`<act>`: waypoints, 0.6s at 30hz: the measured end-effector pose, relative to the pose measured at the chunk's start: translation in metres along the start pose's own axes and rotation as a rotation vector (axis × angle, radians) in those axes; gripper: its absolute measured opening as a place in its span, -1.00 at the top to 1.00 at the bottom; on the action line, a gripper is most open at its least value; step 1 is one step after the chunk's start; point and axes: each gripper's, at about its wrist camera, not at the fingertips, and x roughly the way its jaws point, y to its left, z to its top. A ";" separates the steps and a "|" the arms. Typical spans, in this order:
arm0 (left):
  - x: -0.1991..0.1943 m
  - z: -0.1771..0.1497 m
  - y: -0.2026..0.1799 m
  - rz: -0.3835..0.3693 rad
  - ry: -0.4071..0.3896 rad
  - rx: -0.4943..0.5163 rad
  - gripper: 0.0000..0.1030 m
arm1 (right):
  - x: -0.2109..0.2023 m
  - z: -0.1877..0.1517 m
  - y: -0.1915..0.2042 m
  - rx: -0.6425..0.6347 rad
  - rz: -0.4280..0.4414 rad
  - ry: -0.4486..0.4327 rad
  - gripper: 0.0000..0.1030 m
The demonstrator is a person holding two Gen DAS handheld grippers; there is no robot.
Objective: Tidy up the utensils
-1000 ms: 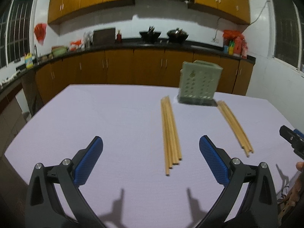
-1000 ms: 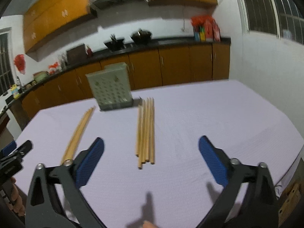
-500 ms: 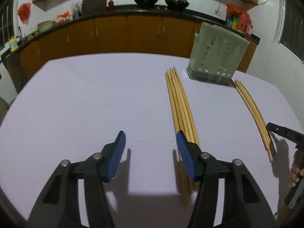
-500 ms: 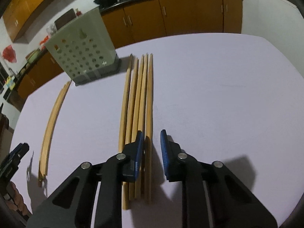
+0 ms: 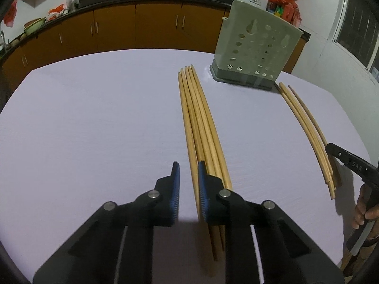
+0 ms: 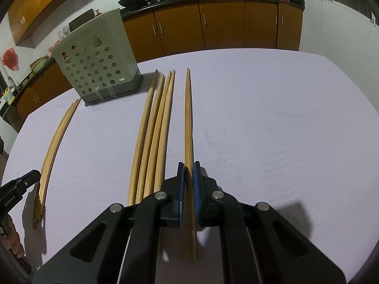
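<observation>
A bundle of long wooden chopsticks (image 5: 201, 123) lies on the lilac table (image 5: 94, 118). My left gripper (image 5: 188, 172) is nearly shut around the leftmost chopstick (image 5: 187, 118) of that bundle, pads on either side of its near end. A second group of chopsticks (image 5: 308, 130) lies to the right. In the right wrist view my right gripper (image 6: 187, 172) is shut on one chopstick (image 6: 188, 118), pulled apart from the others (image 6: 154, 130). A green perforated utensil holder (image 5: 255, 49) stands upright at the table's far side; it also shows in the right wrist view (image 6: 97, 66).
The right gripper's finger (image 5: 350, 163) and a hand show at the left view's right edge. The left gripper's finger (image 6: 16, 184) shows at the right view's left edge. Brown cabinets (image 5: 118, 28) and a counter with woks stand behind the table.
Both grippers moved down and forward to the chopsticks and closed from wide open. The right one has taken one chopstick and drawn it away from its bundle.
</observation>
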 end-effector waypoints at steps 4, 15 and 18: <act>0.000 0.001 0.001 0.036 -0.003 0.019 0.67 | 0.001 0.000 -0.001 -0.001 -0.013 -0.003 0.84; 0.011 0.006 -0.006 0.125 -0.010 0.055 0.84 | 0.002 -0.003 0.008 -0.060 -0.037 -0.020 0.83; 0.015 0.014 0.007 0.146 -0.016 0.021 0.84 | 0.005 0.002 0.006 -0.064 -0.039 -0.024 0.84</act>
